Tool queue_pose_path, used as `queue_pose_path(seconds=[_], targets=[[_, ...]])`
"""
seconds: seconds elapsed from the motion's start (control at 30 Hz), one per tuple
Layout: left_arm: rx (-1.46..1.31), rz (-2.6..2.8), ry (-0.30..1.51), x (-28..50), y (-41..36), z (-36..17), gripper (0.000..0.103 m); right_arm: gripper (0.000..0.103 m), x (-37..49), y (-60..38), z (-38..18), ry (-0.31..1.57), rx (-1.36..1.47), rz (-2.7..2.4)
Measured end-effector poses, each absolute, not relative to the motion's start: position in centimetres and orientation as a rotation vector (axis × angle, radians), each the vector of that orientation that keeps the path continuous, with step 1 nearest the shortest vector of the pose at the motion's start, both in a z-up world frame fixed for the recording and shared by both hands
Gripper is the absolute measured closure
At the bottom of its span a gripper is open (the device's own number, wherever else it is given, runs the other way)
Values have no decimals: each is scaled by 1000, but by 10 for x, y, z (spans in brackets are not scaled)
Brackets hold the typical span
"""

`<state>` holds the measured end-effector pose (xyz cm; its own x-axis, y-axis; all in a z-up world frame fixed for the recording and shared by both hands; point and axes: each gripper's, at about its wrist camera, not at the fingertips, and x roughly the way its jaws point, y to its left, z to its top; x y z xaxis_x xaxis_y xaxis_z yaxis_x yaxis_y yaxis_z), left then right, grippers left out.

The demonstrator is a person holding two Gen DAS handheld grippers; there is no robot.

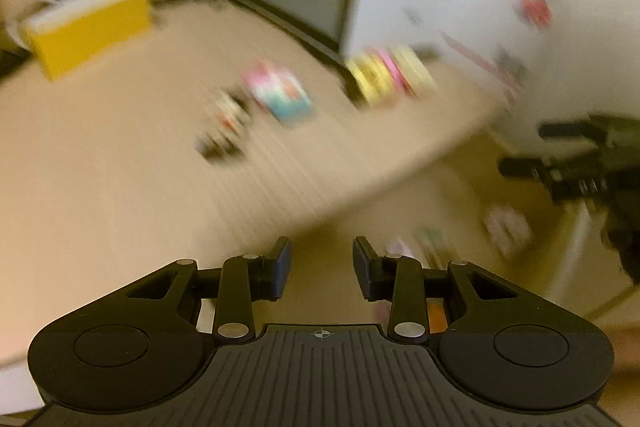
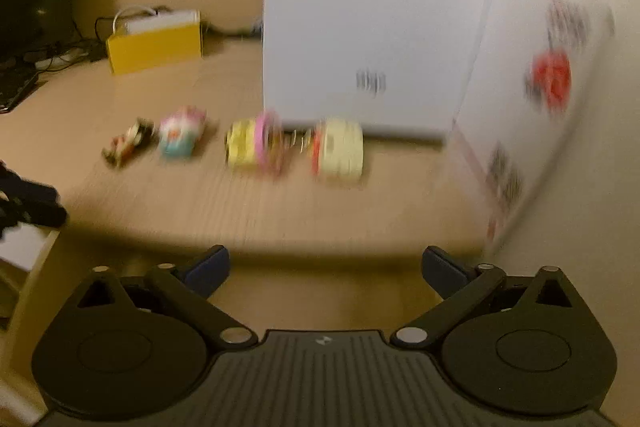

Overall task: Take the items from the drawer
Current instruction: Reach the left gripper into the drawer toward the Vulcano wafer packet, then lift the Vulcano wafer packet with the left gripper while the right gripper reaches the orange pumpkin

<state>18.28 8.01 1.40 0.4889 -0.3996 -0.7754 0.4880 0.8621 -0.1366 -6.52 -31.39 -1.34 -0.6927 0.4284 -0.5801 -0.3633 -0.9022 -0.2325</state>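
Drawer (image 1: 460,211) below the desk edge (image 2: 320,247), ahead of both tongs; left tongs (image 1: 322,267) and right tongs (image 2: 326,269) released, nothing between them. Labels too blurred to read.

On the tabletop (image 2: 200,203), in a row before a large box (image 2: 376,19), left to right: small toy (image 2: 128,142), packet (image 2: 180,133), two rolls (image 2: 256,147) (image 2: 340,151). Behind, further left: smaller box (image 2: 154,45). Below the table edge: open drawer (image 1: 460,227) with blurred items inside.
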Motion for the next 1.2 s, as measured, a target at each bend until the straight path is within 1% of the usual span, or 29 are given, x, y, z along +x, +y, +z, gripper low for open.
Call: queue_pose_path(seconds=[0.03, 0.1, 0.17, 0.33, 0.5, 0.53, 0.6, 0.63, 0.7, 0.77, 0.8, 0.87, 0.9, 0.93, 1.07, 1.1, 1.17, 1.2], targets=[[128, -584, 969, 182, 74, 5, 66, 9, -59, -312, -19, -116, -942, 2529], [148, -646, 1053, 179, 63, -9, 66, 10, -52, -309, -28, -88, -1011, 2501], [149, -659, 1110, 180, 52, -21, 66, 10, -45, -307, -32, -64, -1056, 2493], [169, -698, 1245, 187, 25, -48, 66, 10, -41, -304, -39, -81, -1123, 2499], [262, -685, 1342, 195, 3, -74, 66, 10, -41, -295, -44, -41, -1176, 2497], [278, -672, 1350, 197, 1, -78, 60, 10, -42, -292, -45, -38, -1188, 2495], [264, -674, 1368, 202, 2, -85, 59, 10, -41, -288, -44, -38, -1216, 2498], [260, -676, 1374, 204, 2, -87, 60, 10, -41, -286, -44, -38, -1233, 2501], [276, -689, 1371, 205, 1, -90, 56, 10, -44, -284, -46, -33, -1290, 2502], [278, -690, 1373, 207, 2, -95, 58, 10, -49, -284, -51, -36, -1373, 2497], [272, -679, 1381, 208, 4, -97, 62, 10, -51, -286, -53, -48, -1414, 2495], [232, -661, 1387, 211, 11, -97, 62, 10, -53, -291, -56, -81, -1463, 2496], [209, -646, 1383, 211, 15, -95, 66, 10, -56, -294, -57, -90, -1486, 2501], [181, -631, 1374, 211, 20, -91, 68, 10, -59, -295, -58, -82, -1499, 2505], [87, -587, 1321, 208, 38, -70, 72, 10, -74, -296, -66, 9, -1576, 2499], [61, -575, 1308, 206, 44, -65, 77, 10, -81, -298, -70, 23, -1621, 2494], [27, -549, 1293, 205, 51, -56, 77, 12, -91, -303, -76, 15, -1684, 2489], [12, -532, 1286, 204, 56, -53, 77, 14, -96, -307, -79, 4, -1711, 2486]])
